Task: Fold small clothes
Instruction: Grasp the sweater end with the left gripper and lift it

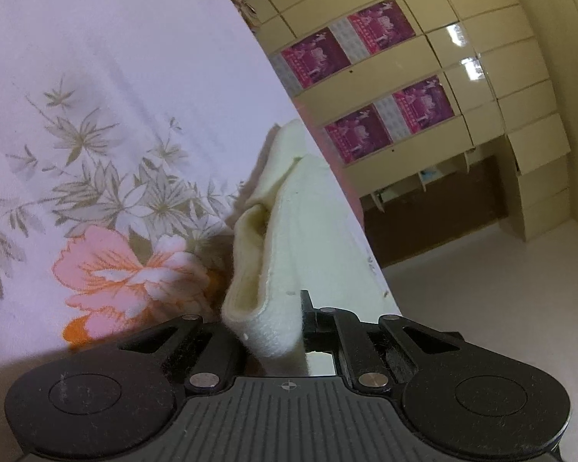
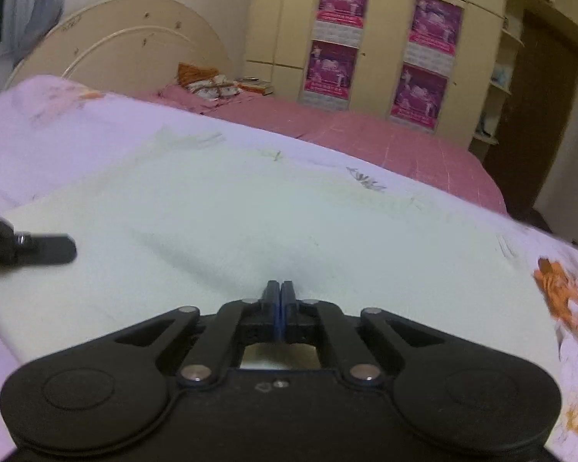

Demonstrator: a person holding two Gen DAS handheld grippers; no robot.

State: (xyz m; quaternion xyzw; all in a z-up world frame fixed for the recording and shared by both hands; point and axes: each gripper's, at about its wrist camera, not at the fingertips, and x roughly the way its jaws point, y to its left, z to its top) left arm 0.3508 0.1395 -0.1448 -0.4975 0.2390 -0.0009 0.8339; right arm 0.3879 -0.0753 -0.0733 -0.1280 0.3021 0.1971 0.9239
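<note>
A cream cloth [image 2: 250, 208] lies spread on the floral bedsheet [image 2: 77, 142]. My left gripper [image 1: 279, 321] is shut on a doubled edge of this cream cloth [image 1: 289, 238], which rises from the jaws as a folded flap; its left finger is hidden behind the fabric. In the right wrist view, a black finger [image 2: 50, 248] of that gripper shows at the cloth's left side. My right gripper [image 2: 279, 288] has its jaws pressed together at the cloth's near part. A crease in the fabric runs up to its tips, as if a thin pinch is held.
The bed continues in pink bedding [image 2: 366, 134] toward a curved headboard [image 2: 135, 42] with pillows [image 2: 208, 84]. Cream wardrobes with magenta posters [image 2: 424, 61] line the far wall. The bed's edge and pale floor [image 1: 501, 288] lie to the right of the left gripper.
</note>
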